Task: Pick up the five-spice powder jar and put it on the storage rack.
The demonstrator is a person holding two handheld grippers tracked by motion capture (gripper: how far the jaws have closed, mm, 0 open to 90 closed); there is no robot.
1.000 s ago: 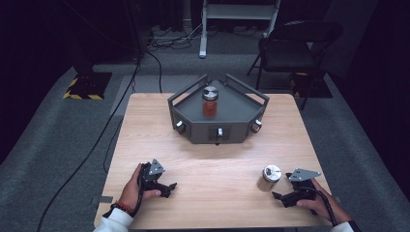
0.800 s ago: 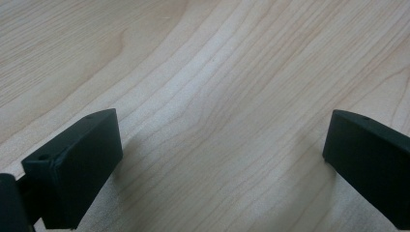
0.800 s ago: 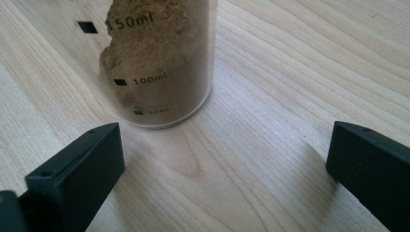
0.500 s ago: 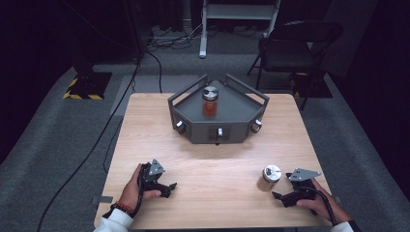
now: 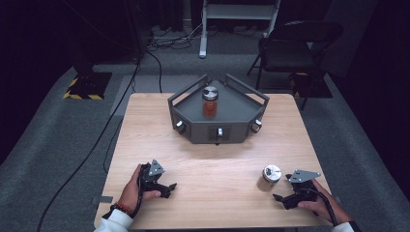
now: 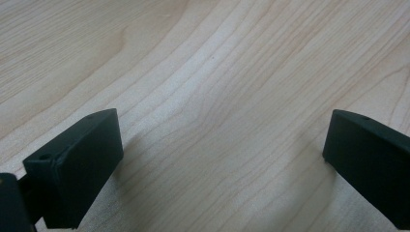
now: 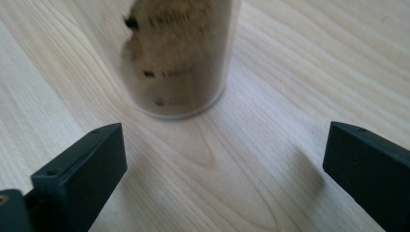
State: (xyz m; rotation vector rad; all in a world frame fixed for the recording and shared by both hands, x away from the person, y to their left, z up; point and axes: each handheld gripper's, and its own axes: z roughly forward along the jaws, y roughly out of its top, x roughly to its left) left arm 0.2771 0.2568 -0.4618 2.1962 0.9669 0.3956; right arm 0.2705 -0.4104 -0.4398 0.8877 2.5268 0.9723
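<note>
**Two jars, two grippers, one tray**

Two jars counted on the wooden table (image 5: 208, 169). One small jar (image 5: 270, 177) with a silver lid, standing upright near the front right edge, just beside the right gripper (image 5: 283, 197) and apart from it. Seen close in the right gripper view as a clear-walled jar (image 7: 180, 53) with brownish contents and dark printed marks, blurred, standing ahead of the jaws and slightly left of centre, not between them. One second jar (image 5: 210, 102) with a silver lid and reddish contents, upright in the middle of the grey tray.

One grey tray (image 5: 193, 126) at the far middle of the table, angular, with raised rails and three silvery knobs along its front faces.

Two grippers, one in each hand, both resting low at the front of the table. Right gripper: jaws spread wide, nothing between them but bare wood. Left gripper (image 5: 170, 186), held at the front left, well apart from both jars: jaws likewise wide apart in the left gripper view (image 6: 217, 164), over bare wood grain.

One dark chair (image 5: 295, 46) on the floor beyond the table's far right corner.
</note>
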